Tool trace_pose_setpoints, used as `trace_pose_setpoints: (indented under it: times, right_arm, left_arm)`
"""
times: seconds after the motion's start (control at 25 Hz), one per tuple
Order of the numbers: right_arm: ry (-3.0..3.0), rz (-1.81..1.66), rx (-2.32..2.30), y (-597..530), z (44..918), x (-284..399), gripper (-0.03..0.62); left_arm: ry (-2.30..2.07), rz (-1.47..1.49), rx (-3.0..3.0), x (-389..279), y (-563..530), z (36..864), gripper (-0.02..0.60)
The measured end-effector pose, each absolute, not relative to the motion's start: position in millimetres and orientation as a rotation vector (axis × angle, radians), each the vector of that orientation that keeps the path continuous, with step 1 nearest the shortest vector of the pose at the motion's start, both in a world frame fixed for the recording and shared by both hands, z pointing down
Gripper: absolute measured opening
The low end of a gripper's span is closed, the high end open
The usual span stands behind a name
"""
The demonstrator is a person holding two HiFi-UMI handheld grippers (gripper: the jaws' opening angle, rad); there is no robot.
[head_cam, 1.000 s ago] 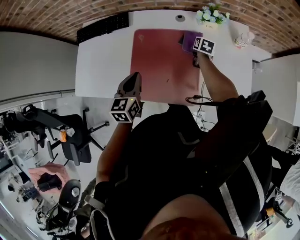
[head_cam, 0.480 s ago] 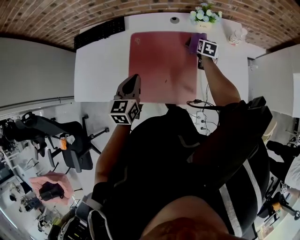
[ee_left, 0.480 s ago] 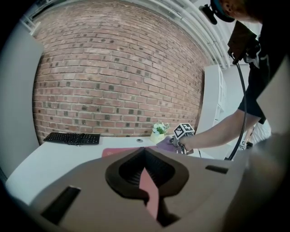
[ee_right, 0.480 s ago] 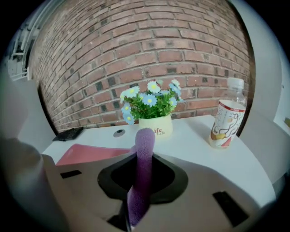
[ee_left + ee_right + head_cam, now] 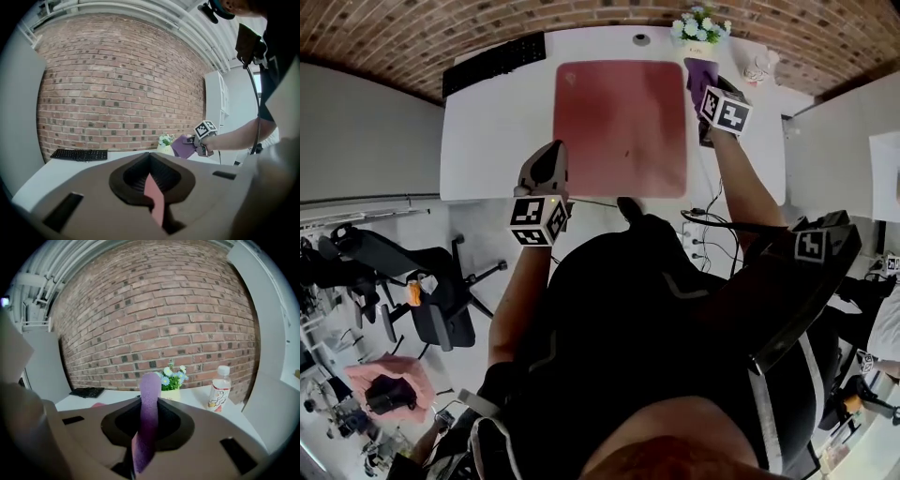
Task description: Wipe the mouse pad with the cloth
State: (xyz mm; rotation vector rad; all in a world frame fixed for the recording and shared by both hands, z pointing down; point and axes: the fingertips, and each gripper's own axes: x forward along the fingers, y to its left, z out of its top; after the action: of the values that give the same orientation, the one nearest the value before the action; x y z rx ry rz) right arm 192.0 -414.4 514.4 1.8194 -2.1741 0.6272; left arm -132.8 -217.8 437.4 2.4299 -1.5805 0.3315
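Right claw [image 5: 705, 91] pinches the purple cloth [image 5: 700, 70] beside the flower pot [image 5: 170, 395]; left claw [image 5: 547, 159] sits closed, empty.

My right gripper [image 5: 707, 94] has carried the purple cloth [image 5: 700, 71] off the mouse pad's [image 5: 619, 127] far right corner; it now hangs beyond the pad's right edge, near the flowers [image 5: 698, 28].

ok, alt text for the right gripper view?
The right gripper is shut on a purple cloth that stands up between its jaws. Beyond it, a white desk holds a flower pot, a bottle and a keyboard, before a brick wall.
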Motion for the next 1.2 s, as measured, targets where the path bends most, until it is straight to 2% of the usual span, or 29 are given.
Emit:
trace_pose_setpoints:
  times: [0.68, 1.2]
  right_arm:
    - [-2.558, 0.335, 1.656, -256, 367, 80, 0.06]
    - [-2.636, 0.231, 1.531, -178, 342, 10, 0.06]
  left_arm:
    - [-1.764, 0.087, 2.433, -191, -137, 367, 0.005]
    - [-1.813, 0.076, 2.486, -219, -77, 349, 0.003]
